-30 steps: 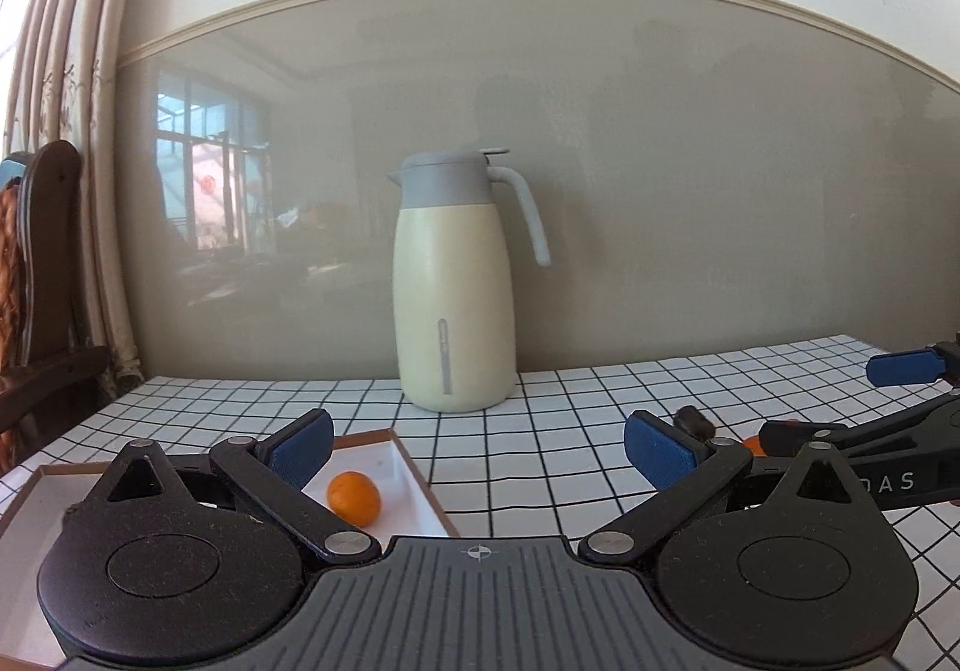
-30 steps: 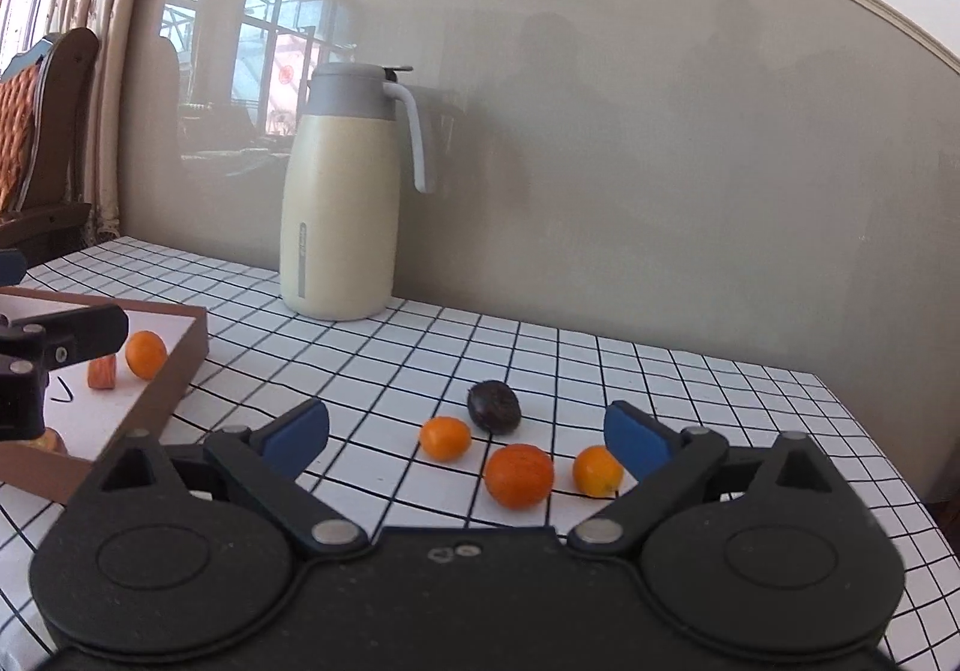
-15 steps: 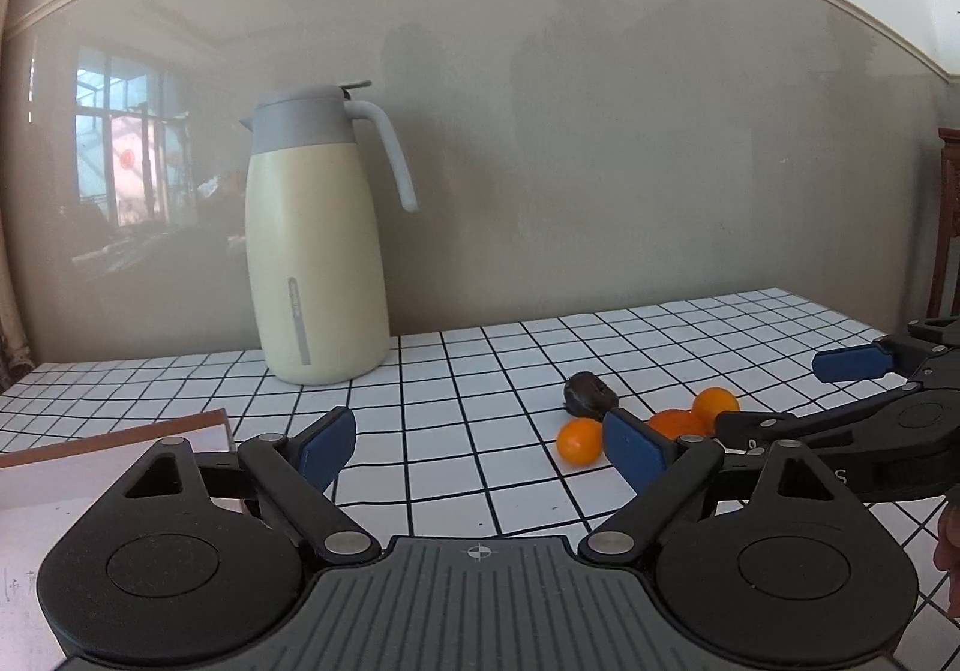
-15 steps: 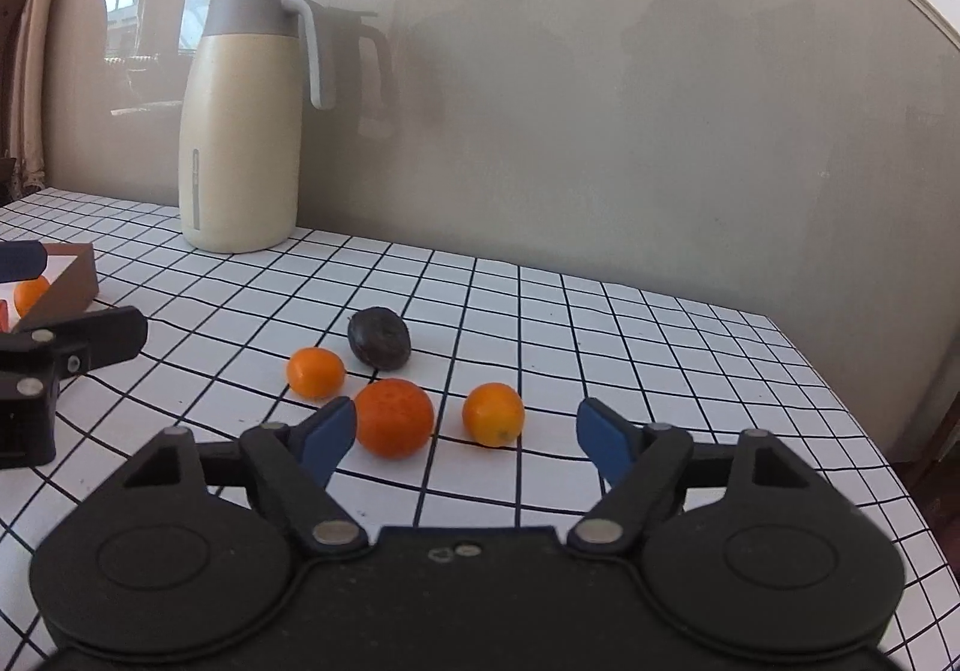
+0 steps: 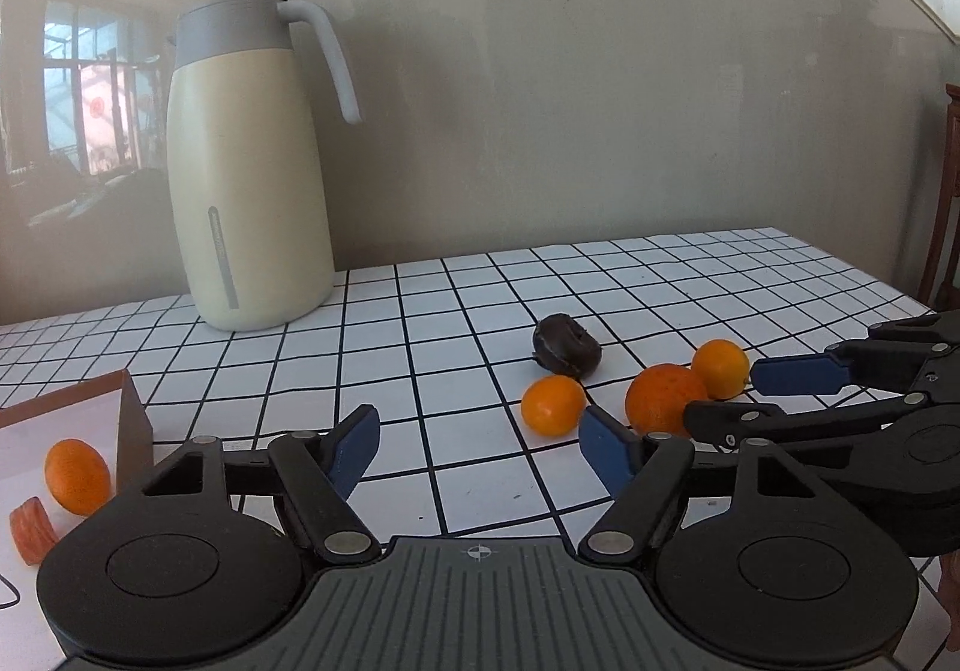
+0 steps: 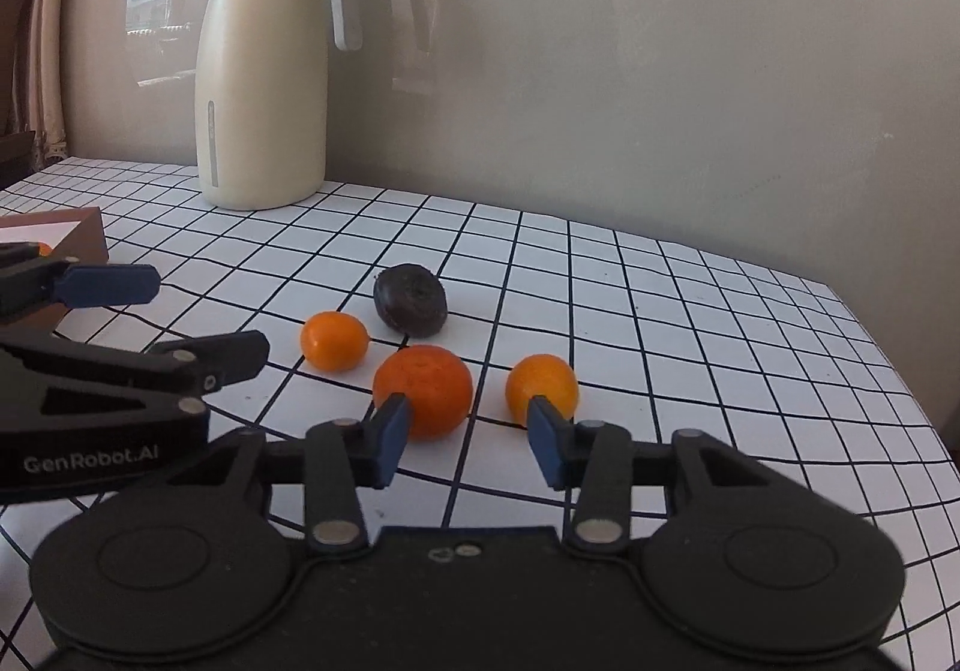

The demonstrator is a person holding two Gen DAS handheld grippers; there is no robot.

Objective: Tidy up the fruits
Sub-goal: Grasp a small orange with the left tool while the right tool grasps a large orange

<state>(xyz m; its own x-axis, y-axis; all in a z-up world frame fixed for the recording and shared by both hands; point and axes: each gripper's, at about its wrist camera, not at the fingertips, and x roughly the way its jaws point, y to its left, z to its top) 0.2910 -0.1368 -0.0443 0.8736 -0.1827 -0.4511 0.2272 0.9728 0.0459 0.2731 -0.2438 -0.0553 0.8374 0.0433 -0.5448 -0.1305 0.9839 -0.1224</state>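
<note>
Three orange fruits and a dark wrinkled fruit (image 6: 411, 299) lie on the checked table. In the right wrist view the big orange (image 6: 423, 389) sits between a small one on the left (image 6: 334, 341) and one on the right (image 6: 542, 389). My right gripper (image 6: 468, 437) is open, just short of the big orange. My left gripper (image 5: 480, 452) is open and empty over the table, near the left small orange (image 5: 553, 405). The brown tray (image 5: 129, 425) at left holds a small orange (image 5: 77, 476) and a red slice (image 5: 33, 527).
A cream thermos jug (image 5: 249, 161) with a grey lid stands at the back by the wall. The table's right edge (image 6: 888, 371) lies beyond the fruits. A wooden chair (image 5: 948, 203) stands off the right end.
Both grippers have swung right, away from the tray and toward the fruit cluster. The right gripper has come close to the big orange and its jaws have narrowed somewhat.
</note>
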